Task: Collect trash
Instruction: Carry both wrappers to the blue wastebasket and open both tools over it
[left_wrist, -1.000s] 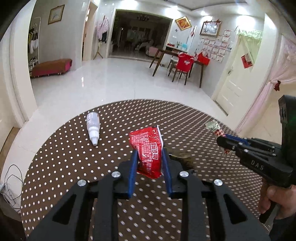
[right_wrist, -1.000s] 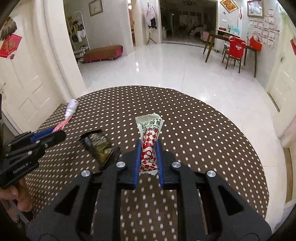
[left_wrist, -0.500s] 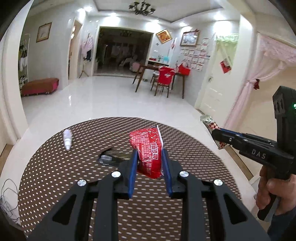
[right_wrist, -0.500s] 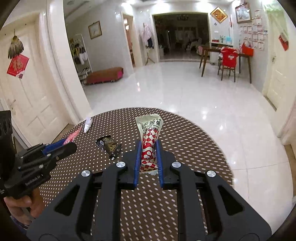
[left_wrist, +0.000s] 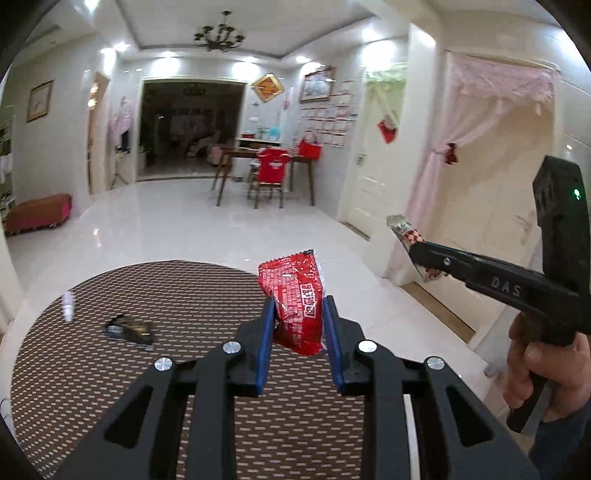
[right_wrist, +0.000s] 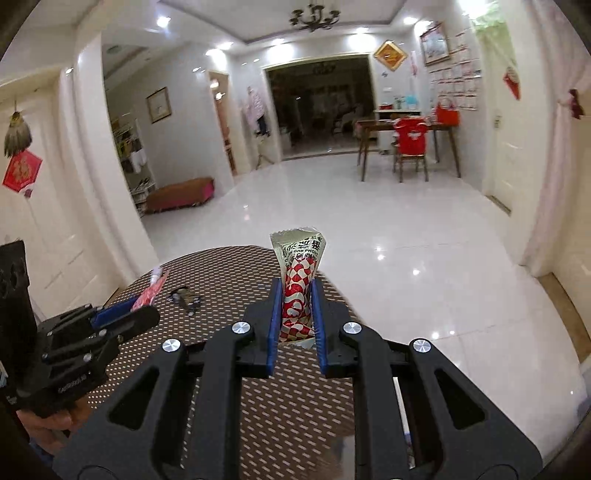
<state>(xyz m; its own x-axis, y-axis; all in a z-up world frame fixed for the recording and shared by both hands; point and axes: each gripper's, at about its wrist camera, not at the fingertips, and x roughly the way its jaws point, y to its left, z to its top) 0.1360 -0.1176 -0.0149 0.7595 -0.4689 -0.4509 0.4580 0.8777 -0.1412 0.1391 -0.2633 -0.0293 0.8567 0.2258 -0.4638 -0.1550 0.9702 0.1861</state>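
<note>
My left gripper is shut on a red snack wrapper and holds it well above the round dotted brown table. My right gripper is shut on a red-and-white checked wrapper with a silver top, also high above the table. The right gripper also shows in the left wrist view, and the left gripper shows in the right wrist view. A dark crumpled wrapper and a small white bottle lie on the table.
The table stands on a glossy white tiled floor. A dining table with a red-covered chair is far back. A red bench sits by the left wall. Doors and a pink curtain are to the right.
Both grippers have risen and pulled back from the table with their wrappers still held. The table, the bottle and the dark wrapper now look smaller and farther away.
</note>
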